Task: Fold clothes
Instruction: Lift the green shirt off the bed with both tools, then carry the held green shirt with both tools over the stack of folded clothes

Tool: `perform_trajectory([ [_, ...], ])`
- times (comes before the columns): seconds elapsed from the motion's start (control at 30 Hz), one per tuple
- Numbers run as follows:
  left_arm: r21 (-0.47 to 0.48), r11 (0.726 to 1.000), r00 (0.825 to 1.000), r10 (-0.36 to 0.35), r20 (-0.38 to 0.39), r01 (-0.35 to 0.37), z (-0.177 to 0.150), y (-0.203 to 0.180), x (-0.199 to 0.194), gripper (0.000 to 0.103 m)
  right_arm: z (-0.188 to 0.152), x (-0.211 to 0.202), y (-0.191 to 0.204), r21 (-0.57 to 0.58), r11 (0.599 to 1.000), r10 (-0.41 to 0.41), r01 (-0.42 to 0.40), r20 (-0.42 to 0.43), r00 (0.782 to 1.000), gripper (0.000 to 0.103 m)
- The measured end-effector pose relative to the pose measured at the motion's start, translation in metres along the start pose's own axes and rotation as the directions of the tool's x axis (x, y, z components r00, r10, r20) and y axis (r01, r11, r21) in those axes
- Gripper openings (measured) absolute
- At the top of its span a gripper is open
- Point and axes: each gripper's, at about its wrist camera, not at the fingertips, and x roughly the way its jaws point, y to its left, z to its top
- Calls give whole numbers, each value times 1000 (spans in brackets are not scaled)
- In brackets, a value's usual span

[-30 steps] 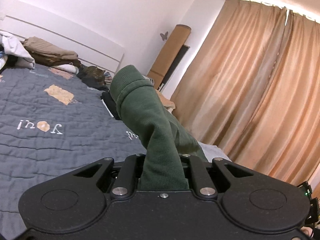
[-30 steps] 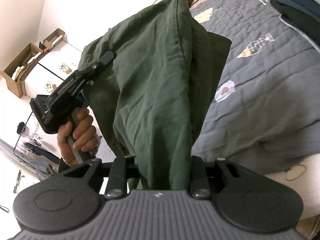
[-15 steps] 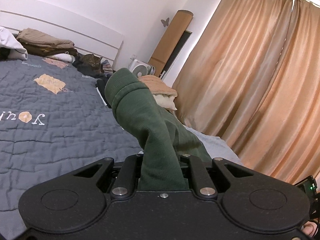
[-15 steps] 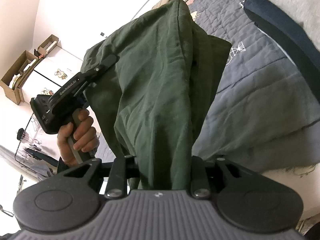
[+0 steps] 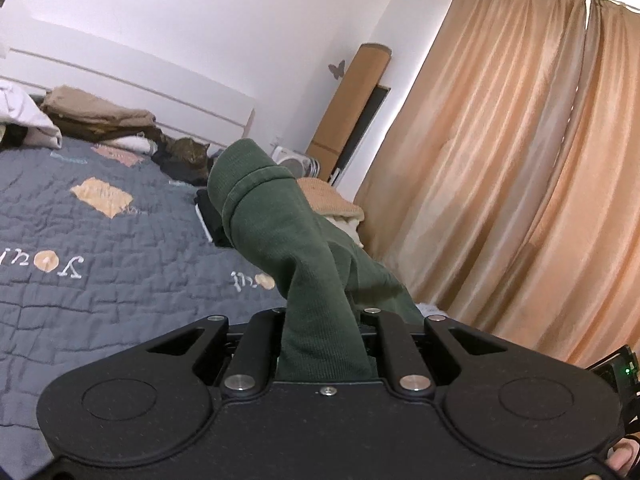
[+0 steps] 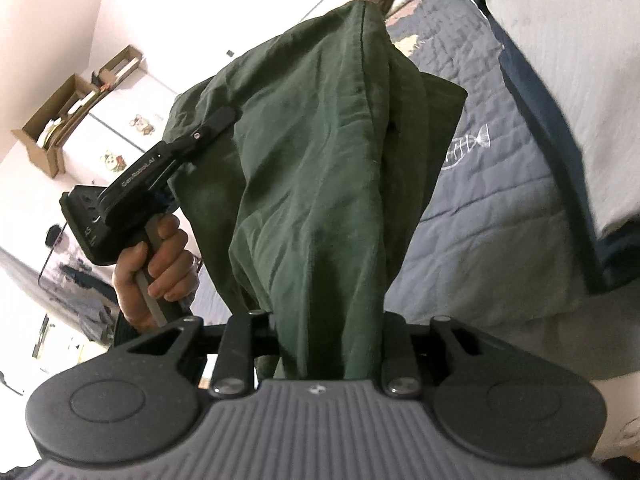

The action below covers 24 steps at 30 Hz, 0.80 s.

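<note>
A dark green garment (image 6: 320, 168) hangs in the air between my two grippers, above the grey quilted bed (image 6: 492, 216). My right gripper (image 6: 326, 336) is shut on a bunched fold of it, and the cloth hides the fingertips. In the right wrist view a hand (image 6: 160, 260) holds my left gripper (image 6: 224, 115), which pinches the garment's far edge. In the left wrist view my left gripper (image 5: 324, 320) is shut on the garment's ribbed cuff (image 5: 256, 188), which stands up in front of the jaws.
A cat (image 5: 188, 156) lies by the headboard beside stacks of folded clothes (image 5: 96, 114). A beige folded pile (image 5: 332, 200) sits at the bed's far side, near a fan (image 5: 294, 162). Peach curtains (image 5: 520, 168) fill the right. A pale folded blanket (image 6: 580, 80) lies on the bed.
Both grippers have carried the green garment sideways along the bed, slightly upward. The fish pattern slid across the right view and the pale blanket came in. Both grips are unchanged.
</note>
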Motion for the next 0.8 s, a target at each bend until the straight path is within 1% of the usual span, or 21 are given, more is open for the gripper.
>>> perform_trajectory([
  [0.4, 35, 996, 993, 74, 90, -77, 8, -103, 15, 12, 21, -92, -19, -110, 993, 35, -36, -9, 999, 25],
  [0.57, 44, 994, 990, 99, 97, -103, 1, -136, 25, 12, 20, -117, -28, -125, 992, 27, -28, -5, 1000, 25],
  [0.7, 39, 994, 991, 98, 88, -102, -4, -151, 36, 12, 17, -129, -35, -115, 993, 13, -12, 8, 1000, 25],
  [0.8, 56, 994, 992, 93, 87, -98, -4, -163, 50, 12, 18, -138, -39, -121, 993, -4, 7, 21, 1000, 25],
])
